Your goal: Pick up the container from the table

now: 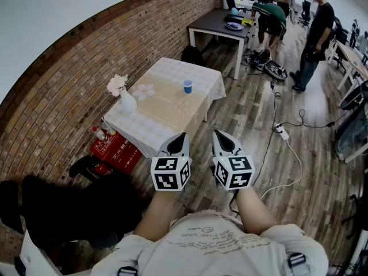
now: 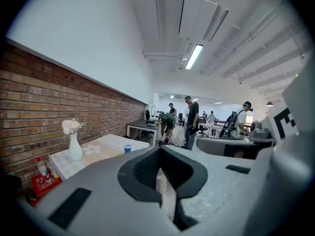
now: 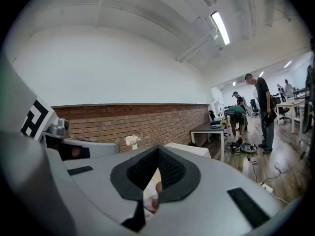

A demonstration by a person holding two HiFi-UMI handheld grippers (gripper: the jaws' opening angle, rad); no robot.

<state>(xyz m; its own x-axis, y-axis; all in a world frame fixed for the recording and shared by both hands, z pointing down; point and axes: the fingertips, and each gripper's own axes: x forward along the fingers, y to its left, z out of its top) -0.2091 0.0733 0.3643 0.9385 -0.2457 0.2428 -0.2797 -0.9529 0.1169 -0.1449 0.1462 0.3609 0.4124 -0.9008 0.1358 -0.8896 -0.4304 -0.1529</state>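
The container is a small blue cup (image 1: 187, 86) that stands on a low table with a white checked cloth (image 1: 158, 128), toward its far right side. In the left gripper view the cup (image 2: 128, 147) shows small, beyond the jaws. My left gripper (image 1: 183, 135) and right gripper (image 1: 217, 133) hover side by side close to my body, short of the table's near edge, and point toward it. Both are shut with nothing between the jaws, as the left gripper (image 2: 158, 149) and right gripper (image 3: 158, 149) show in their own views. The right gripper view does not show the cup.
A white vase of flowers (image 1: 125, 96) stands on the table's left side. Red boxes (image 1: 118, 150) and bottles (image 1: 100, 132) sit on the floor by the brick wall. A power strip with cables (image 1: 282, 132) lies to the right. People (image 1: 316, 33) stand by a dark table (image 1: 221, 25) beyond.
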